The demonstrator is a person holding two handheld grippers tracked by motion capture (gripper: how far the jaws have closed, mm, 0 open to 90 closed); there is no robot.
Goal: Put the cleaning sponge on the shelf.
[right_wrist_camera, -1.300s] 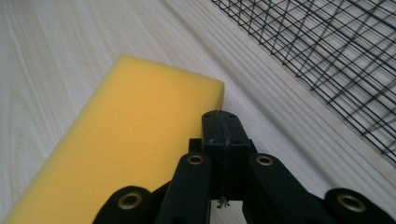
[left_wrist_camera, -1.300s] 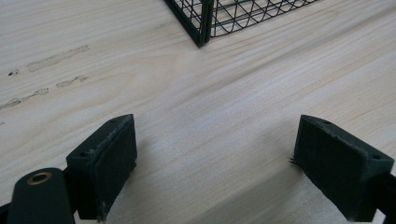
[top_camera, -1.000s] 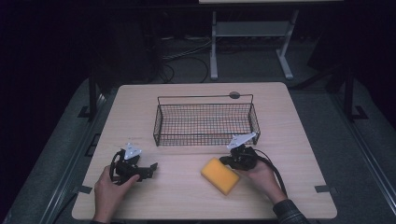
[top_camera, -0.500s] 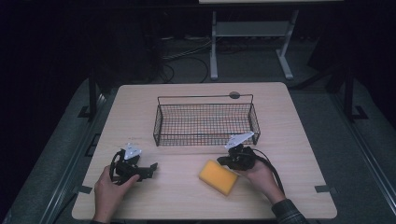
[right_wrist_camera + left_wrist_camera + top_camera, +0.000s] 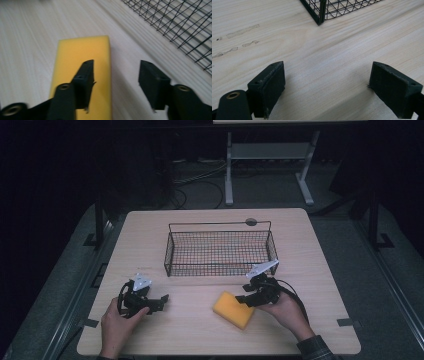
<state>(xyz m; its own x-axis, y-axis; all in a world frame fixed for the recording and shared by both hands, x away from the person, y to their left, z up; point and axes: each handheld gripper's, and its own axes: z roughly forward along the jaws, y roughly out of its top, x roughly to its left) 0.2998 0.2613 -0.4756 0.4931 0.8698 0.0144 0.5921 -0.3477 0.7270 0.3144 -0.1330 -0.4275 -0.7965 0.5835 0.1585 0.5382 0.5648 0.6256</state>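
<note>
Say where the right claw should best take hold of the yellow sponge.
Probably across the short width of the sponge, near the end closest to the right claw, coming down from above: it lies flat on the table, long sides free, and the claw's jaws have just been opening.

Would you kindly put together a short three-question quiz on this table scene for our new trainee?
1. True or false: the yellow sponge lies inside the wire basket.
2. Which gripper is nearest the sponge? A) left gripper B) right gripper
3. Fill in: the left gripper's jaws stand ____ over bare table.

Key
1. False: it lies on the table, in front of the basket.
2. B. Its jaws have just been opening; in the right gripper view one jaw is over the sponge's top and the other beside it, over bare wood, and nothing is gripped.
3. Open: the left gripper view shows bare wood between them.
</note>
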